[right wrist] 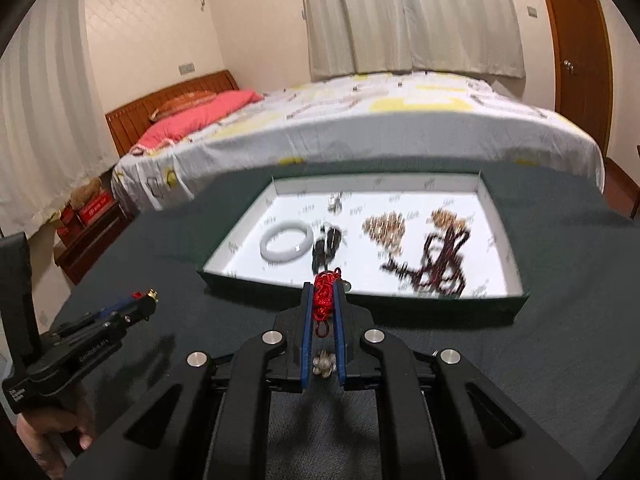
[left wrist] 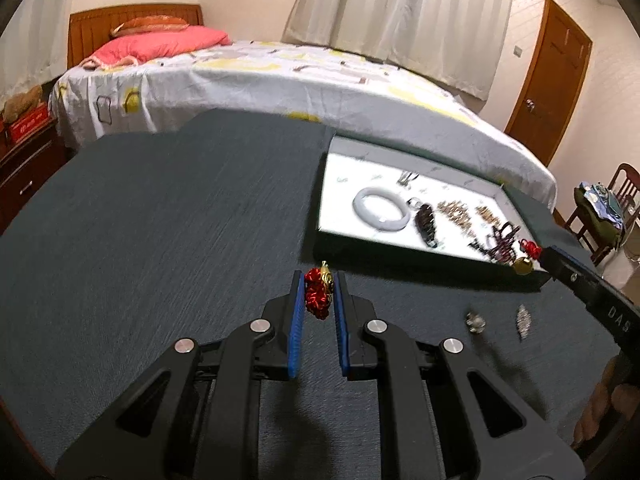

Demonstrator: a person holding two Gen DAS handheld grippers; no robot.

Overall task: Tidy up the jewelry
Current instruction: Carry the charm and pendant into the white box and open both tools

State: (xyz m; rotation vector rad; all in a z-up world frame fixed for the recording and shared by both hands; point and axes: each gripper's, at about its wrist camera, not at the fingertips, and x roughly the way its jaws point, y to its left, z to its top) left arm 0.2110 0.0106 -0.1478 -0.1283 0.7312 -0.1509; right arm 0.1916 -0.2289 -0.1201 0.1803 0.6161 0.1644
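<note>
My left gripper [left wrist: 319,280] is shut on a red cord charm with a gold pendant [left wrist: 318,294], held above the dark table left of the tray; it also shows in the right wrist view [right wrist: 145,300]. My right gripper [right wrist: 322,292] is shut on another red cord charm [right wrist: 324,300], at the near edge of the white-lined tray [right wrist: 416,302]; a gold bead [left wrist: 522,265] hangs from it in the left wrist view. The tray holds a white bangle [right wrist: 286,243], a dark pendant [right wrist: 326,248], gold bead pieces [right wrist: 386,228] and dark red bead strings [right wrist: 440,264].
Two small silvery pieces [left wrist: 475,322] [left wrist: 523,320] lie on the dark table cloth [left wrist: 180,220] in front of the tray. One silvery piece shows under my right gripper [right wrist: 323,364]. A bed [left wrist: 280,80] stands behind the table, a nightstand [left wrist: 28,160] at its left.
</note>
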